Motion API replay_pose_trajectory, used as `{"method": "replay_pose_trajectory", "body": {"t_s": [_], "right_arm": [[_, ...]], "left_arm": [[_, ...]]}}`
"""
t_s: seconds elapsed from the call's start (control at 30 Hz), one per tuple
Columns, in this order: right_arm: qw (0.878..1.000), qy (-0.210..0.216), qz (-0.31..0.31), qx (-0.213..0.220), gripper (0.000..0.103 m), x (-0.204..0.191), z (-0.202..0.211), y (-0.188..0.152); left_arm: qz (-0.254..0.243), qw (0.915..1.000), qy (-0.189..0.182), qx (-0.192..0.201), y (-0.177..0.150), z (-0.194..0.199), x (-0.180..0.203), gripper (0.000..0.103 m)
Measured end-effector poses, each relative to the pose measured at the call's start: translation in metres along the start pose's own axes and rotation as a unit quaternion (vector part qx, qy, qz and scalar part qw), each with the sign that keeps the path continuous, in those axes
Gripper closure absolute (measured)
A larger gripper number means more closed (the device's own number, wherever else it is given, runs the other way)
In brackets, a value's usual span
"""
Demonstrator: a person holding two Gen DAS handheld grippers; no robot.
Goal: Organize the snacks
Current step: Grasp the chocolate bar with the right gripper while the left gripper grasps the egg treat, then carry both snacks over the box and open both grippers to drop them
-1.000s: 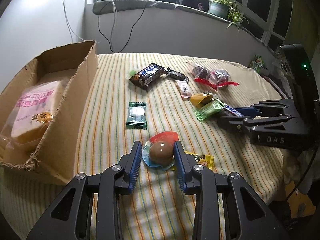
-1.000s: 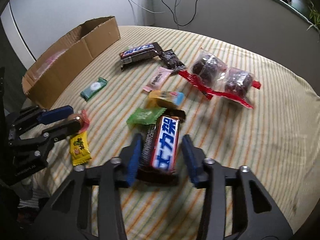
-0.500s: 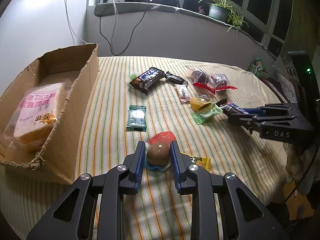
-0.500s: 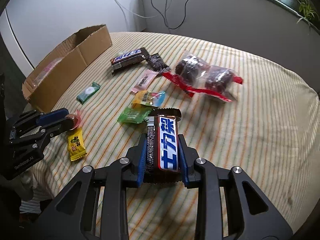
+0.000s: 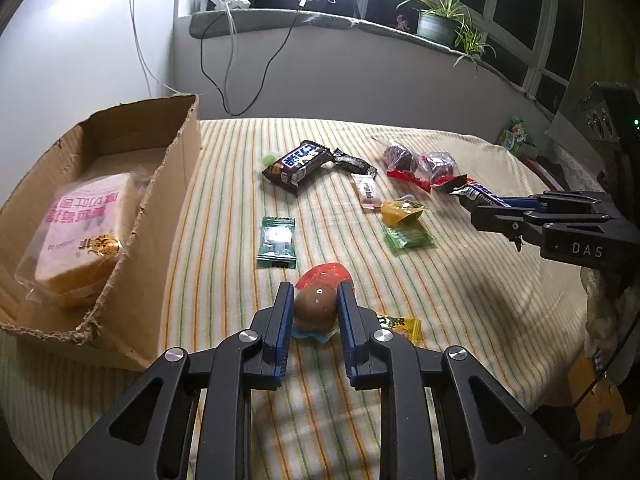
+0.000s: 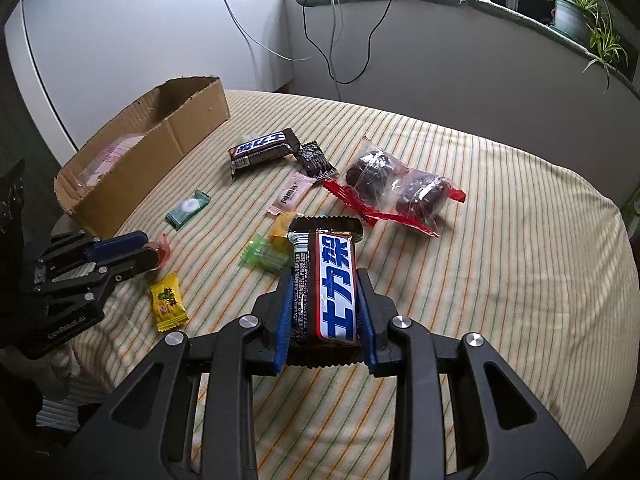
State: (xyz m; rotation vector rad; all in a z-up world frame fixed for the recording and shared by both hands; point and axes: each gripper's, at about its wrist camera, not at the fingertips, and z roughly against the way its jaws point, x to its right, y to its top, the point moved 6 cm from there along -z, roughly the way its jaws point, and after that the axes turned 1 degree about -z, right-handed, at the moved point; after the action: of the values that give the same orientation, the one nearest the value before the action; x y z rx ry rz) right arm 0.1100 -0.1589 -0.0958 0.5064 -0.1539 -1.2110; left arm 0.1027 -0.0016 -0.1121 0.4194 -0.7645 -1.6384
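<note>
My left gripper (image 5: 314,306) is shut on a brown egg-shaped snack in a red and blue wrapper (image 5: 315,307), held just above the striped cloth. My right gripper (image 6: 326,312) is shut on a Snickers bar (image 6: 330,286) and holds it above the table; it also shows in the left wrist view (image 5: 500,210). A cardboard box (image 5: 168,216) with a bread pack (image 5: 80,232) inside stands at the left. Loose snacks lie on the cloth: a second Snickers bar (image 5: 298,164), a green mint (image 5: 277,242), a yellow candy (image 6: 167,307), two dark cakes (image 6: 396,188).
A pink candy (image 5: 368,192), an orange candy (image 5: 400,210) and a green candy (image 5: 407,236) lie mid-table. The round table's edge (image 6: 580,240) falls off at the right. A wall ledge with cables and potted plants (image 5: 440,24) runs behind.
Both grippers have closed on their snacks and lifted them off the cloth. The right gripper has risen with the Snickers bar, away from the green and orange candies.
</note>
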Motion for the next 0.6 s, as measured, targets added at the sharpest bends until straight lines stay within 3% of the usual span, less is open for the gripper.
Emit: {"method": "replay_pose_trajectory", "body": {"t_s": [0.3, 0.6], "right_arm": [[1.000, 0.014, 0.019, 0.021, 0.074, -0.020, 0.012, 0.017], [0.997, 0.036, 0.055, 0.045, 0.074, -0.064, 0.009, 0.057]], "left_arm": [[0.004, 0.9990, 0.011, 0.042, 0.024, 0.031, -0.011, 0.083], [0.022, 0.9963, 0.044, 0.071, 0.039, 0.053, -0.049, 0.083]]}}
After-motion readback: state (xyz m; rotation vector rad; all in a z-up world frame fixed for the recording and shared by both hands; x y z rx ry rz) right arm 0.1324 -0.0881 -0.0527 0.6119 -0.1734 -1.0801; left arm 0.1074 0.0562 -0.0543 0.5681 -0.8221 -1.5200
